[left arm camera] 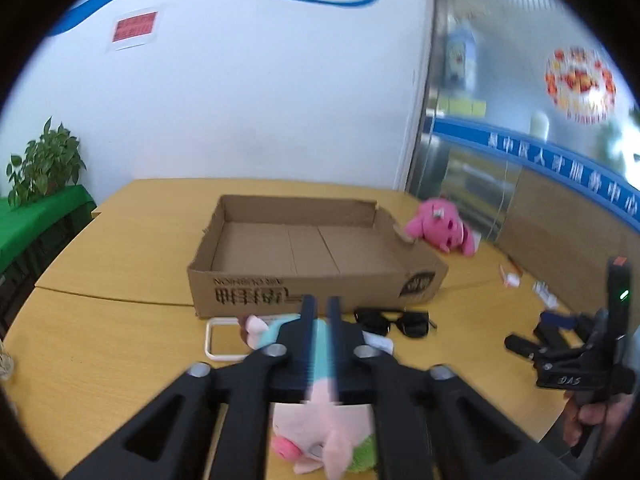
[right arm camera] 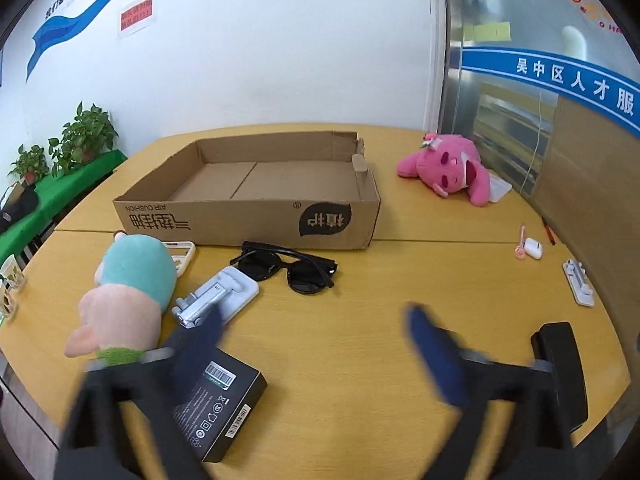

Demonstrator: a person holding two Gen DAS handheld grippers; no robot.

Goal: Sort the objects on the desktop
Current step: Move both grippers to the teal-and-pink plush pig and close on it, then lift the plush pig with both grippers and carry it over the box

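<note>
A rounded yellow wooden worktop (right arm camera: 360, 320) under a white wall carries an open brown cardboard box (right arm camera: 256, 196) at centre, left tongs (left arm camera: 320, 308) narrow and empty, right tongs (right arm camera: 316, 336) wide.

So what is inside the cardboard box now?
Nothing can be seen in the cardboard box: its floor is bare in both views. Only a strip behind the near wall is hidden.

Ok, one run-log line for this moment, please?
left gripper: shut, nothing held | right gripper: open, nothing held | cardboard box: empty | sunglasses: on table
</note>
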